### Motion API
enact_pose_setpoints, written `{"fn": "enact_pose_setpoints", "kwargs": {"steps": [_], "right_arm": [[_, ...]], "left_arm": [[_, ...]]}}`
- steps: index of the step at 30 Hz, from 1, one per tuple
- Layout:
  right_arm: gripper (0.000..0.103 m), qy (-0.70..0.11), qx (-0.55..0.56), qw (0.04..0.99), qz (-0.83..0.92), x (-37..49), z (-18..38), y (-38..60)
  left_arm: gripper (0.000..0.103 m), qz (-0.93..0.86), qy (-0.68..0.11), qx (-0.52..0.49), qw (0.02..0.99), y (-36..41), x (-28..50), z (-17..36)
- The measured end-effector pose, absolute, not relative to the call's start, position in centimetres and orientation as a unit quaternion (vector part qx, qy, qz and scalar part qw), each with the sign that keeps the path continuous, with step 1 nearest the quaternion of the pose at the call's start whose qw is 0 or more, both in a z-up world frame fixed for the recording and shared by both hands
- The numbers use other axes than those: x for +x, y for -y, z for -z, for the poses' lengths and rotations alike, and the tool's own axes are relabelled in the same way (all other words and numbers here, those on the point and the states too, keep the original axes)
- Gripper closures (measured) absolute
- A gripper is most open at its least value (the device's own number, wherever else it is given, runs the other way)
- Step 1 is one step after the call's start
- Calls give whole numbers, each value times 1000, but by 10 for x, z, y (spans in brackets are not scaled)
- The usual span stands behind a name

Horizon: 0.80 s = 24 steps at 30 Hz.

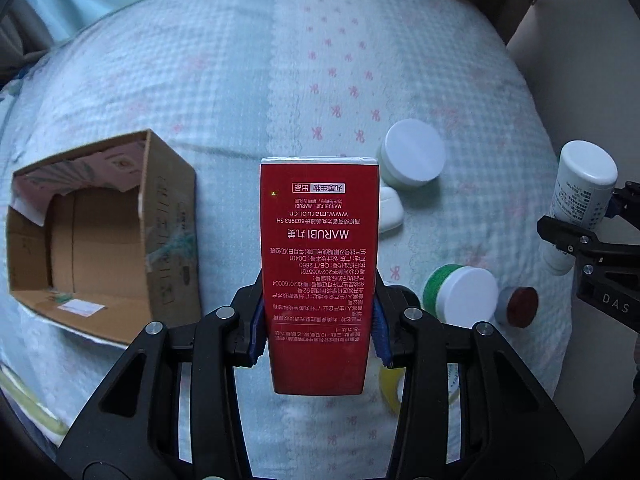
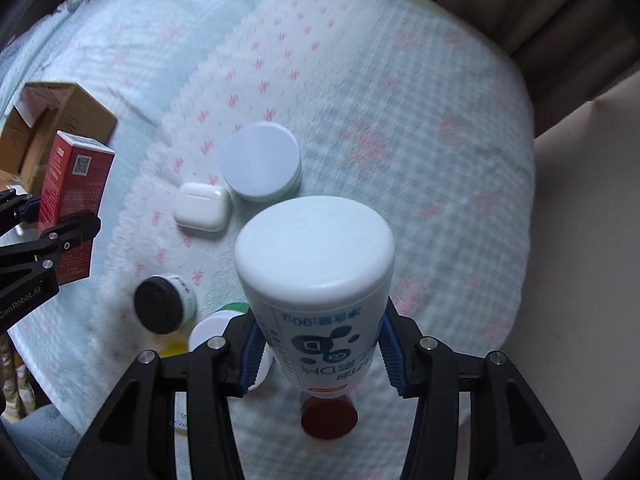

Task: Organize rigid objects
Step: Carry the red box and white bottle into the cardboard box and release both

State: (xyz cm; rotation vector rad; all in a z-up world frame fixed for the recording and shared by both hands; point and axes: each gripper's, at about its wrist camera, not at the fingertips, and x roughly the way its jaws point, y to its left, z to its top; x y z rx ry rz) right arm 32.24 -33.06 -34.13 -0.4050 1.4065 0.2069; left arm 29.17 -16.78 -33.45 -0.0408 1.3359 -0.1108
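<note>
My left gripper (image 1: 319, 320) is shut on a tall red carton (image 1: 319, 264) with white print, held upright above the bed. My right gripper (image 2: 320, 348) is shut on a white tube (image 2: 316, 280), whose wide white cap faces the camera. In the left wrist view the white tube (image 1: 580, 200) and right gripper (image 1: 582, 242) are at the far right. The right wrist view has the red carton (image 2: 76, 208) and left gripper (image 2: 52, 236) at its left edge. An open cardboard box (image 1: 100, 236) lies on the bed left of the carton.
On the quilt (image 2: 400, 120) lie a white-lidded jar (image 2: 260, 160), a white earbud case (image 2: 202, 206), a dark-capped jar (image 2: 160, 304), a green-and-white jar (image 1: 460, 296), a small red-capped piece (image 1: 518, 306) and something yellow (image 1: 390, 392). A beige surface (image 2: 580, 240) borders the right side.
</note>
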Motion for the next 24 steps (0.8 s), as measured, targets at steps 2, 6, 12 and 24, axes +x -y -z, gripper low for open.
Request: {"fn": "enact_pose_setpoints", "kwargs": {"steps": [2,6,12,24], "right_arm": [[56,-632,-172,750,-93,312,318,330],[56,-615,-149,768,-99,291,270,325],[56,-595,-140,783,-115,276,211,285],[56,-571,-87,805,-134,265,160,145]], "left_arm": [[65,57,-603,-22,796,162,283,305],[65,66,-569,-18,819,145,268,246],[65,65,-535,-26,842,93,255,187],[65,76,-513,-28,855,-69,247,151]]}}
